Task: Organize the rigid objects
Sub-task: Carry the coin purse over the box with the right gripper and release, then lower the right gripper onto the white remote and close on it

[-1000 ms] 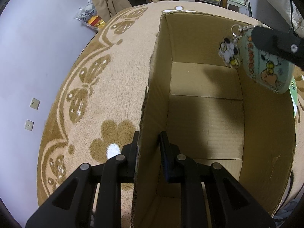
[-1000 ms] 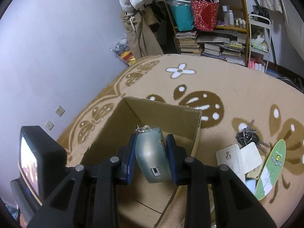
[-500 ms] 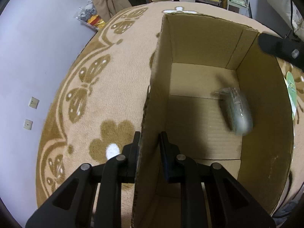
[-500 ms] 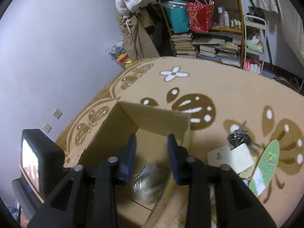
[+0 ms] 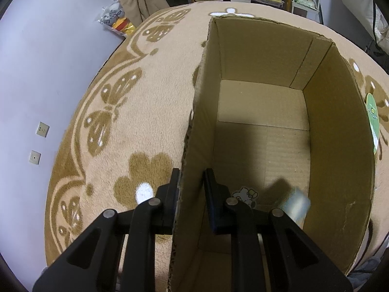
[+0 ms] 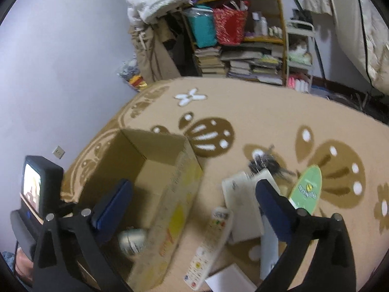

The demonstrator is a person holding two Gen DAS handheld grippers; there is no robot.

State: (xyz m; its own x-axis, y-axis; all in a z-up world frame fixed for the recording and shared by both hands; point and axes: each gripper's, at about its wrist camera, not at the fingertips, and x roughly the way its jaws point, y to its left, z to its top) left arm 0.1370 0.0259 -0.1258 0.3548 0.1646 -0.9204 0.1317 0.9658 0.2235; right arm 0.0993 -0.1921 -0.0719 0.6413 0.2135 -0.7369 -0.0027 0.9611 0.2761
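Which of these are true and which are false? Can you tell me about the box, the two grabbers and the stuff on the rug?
1. The left gripper pinches a wall of the cardboard box. True.
2. The right gripper is squeezing the silver case. False: its jaws are wide open and the case lies inside the box.
3. The remote control lies on the rug, outside the box. True.
4. The green mini skateboard is inside the box. False: it lies on the rug beside the box.
5. The box is lying on its side. False: it stands upright, open at the top.
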